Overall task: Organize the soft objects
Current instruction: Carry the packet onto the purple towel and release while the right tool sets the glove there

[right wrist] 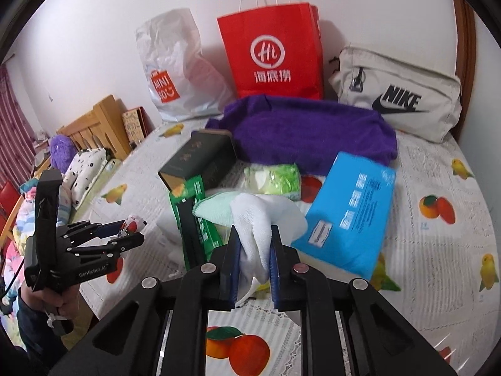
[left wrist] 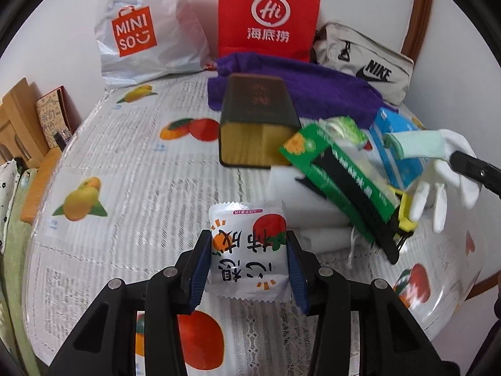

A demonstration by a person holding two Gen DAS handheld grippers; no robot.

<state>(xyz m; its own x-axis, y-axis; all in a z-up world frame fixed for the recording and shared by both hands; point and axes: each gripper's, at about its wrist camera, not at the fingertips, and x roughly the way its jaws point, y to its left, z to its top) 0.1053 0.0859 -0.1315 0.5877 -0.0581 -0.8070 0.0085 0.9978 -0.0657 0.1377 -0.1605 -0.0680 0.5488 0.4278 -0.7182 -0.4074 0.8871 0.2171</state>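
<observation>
Holding a soft, light snack packet (left wrist: 249,250) by its sides in the left gripper (left wrist: 249,266), pinching a floppy white glove (right wrist: 263,219) in the right gripper (right wrist: 255,250).

A fruit-printed cloth (left wrist: 131,163) is seen spread over the counter. Against the white wall (right wrist: 94,31) a white MINISO plastic bag (left wrist: 144,28) is stood at the left, with a red paper bag (right wrist: 272,53) bearing white handles just beside it. A dark green box (left wrist: 258,116) with a gold end face is laid on its side near the middle of the counter. To the left of the counter a wooden headboard (right wrist: 94,122) is observed, with a small patterned box (right wrist: 134,123) beside it. A striped curtain (right wrist: 12,119) is noted at the far left edge. A wooden door frame (right wrist: 466,25) is visible at the right.
</observation>
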